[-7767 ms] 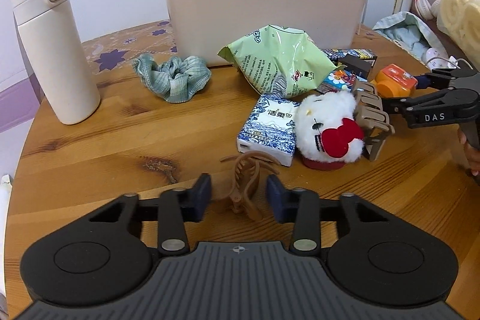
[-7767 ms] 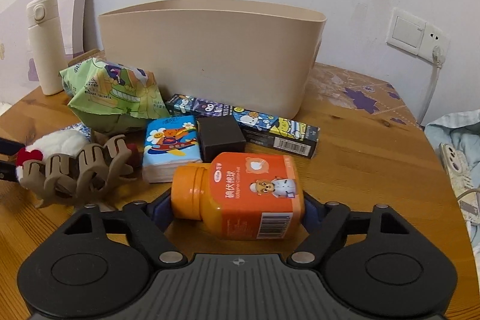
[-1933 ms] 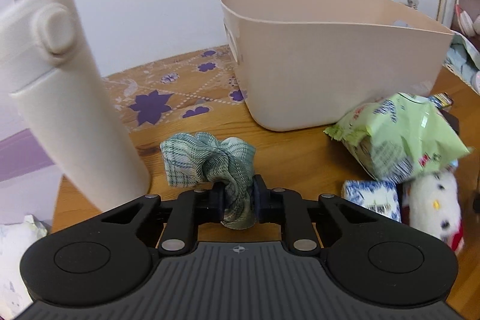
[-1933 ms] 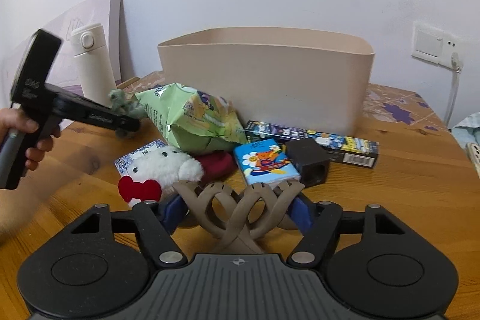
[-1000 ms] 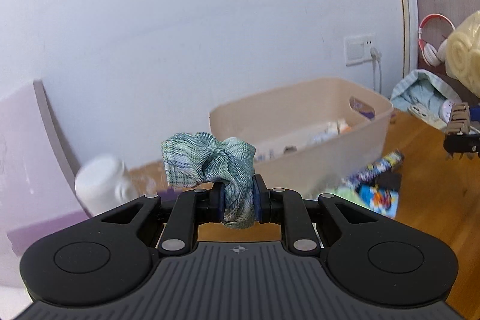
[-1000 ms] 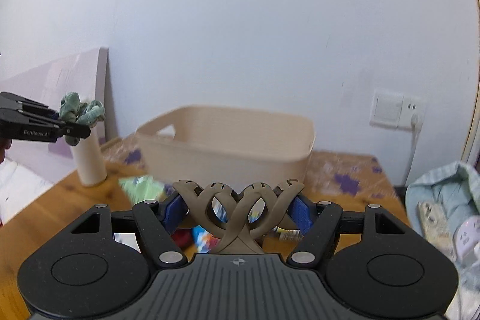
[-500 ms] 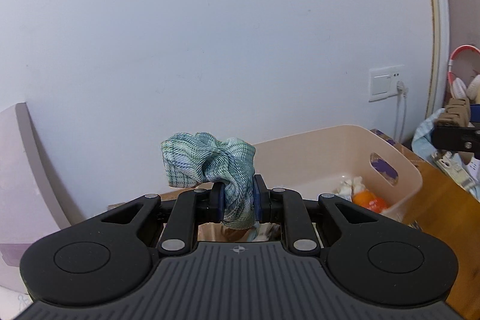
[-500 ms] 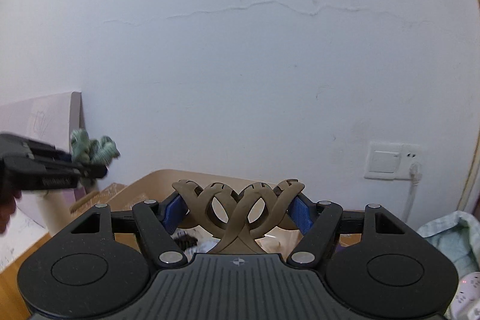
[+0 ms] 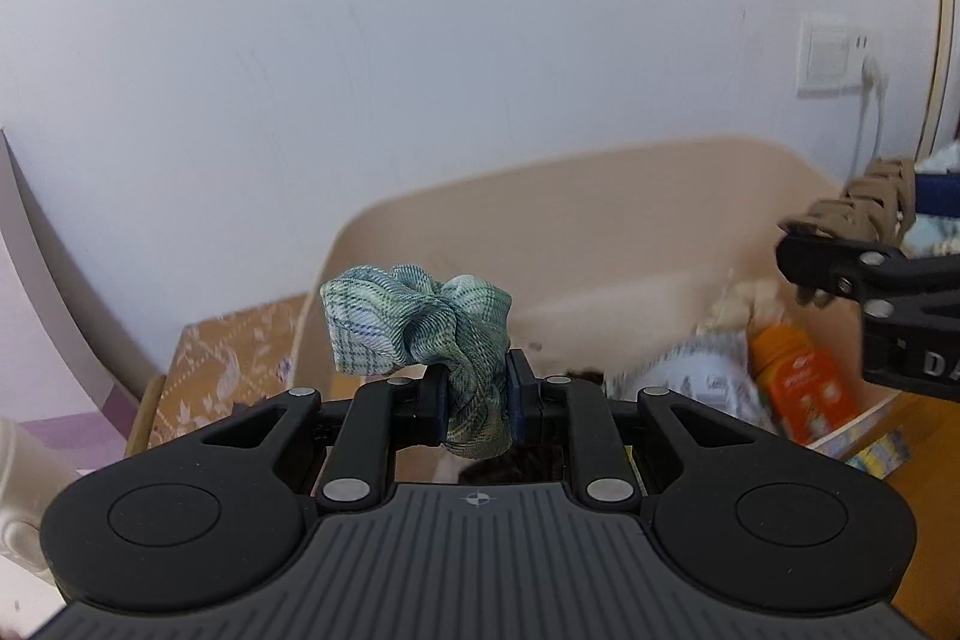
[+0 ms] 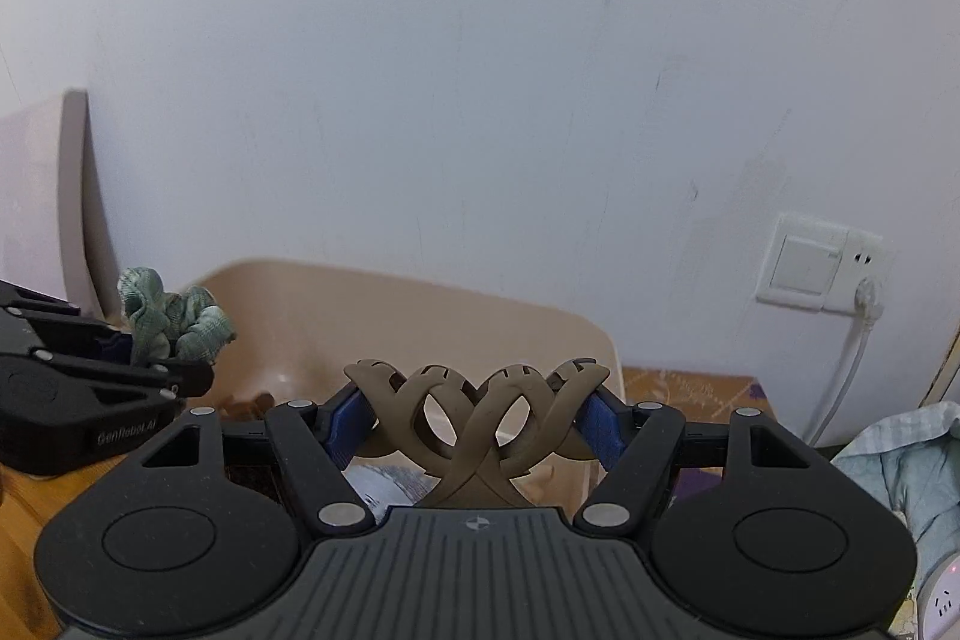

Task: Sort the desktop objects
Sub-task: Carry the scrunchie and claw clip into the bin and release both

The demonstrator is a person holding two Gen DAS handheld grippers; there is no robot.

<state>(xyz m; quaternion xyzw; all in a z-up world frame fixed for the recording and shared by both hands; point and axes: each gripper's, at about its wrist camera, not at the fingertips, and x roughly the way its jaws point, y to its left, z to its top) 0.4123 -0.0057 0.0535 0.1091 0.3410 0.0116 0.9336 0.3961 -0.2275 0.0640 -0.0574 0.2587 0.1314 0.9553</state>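
My left gripper point(image 9: 477, 403) is shut on a green plaid scrunchie point(image 9: 420, 316) and holds it over the left end of the beige bin point(image 9: 600, 214). My right gripper point(image 10: 477, 415) is shut on a brown hair claw clip point(image 10: 477, 412) and holds it over the bin's right part point(image 10: 420, 304). Each gripper shows in the other's view, the right one with its clip point(image 9: 864, 208) and the left one with its scrunchie point(image 10: 171, 319). Inside the bin lie an orange bottle point(image 9: 804, 382) and other blurred items.
A white thermos point(image 9: 24, 490) stands at the lower left. A wall socket with a plugged white cable point(image 10: 828, 274) is at the right. Blue-green cloth point(image 10: 906, 466) lies at the far right. The wooden table edge point(image 9: 924, 418) shows beside the bin.
Both grippers have come lower and closer over the bin, which now fills more of each view. The right gripper with the clip has moved nearer the left one.
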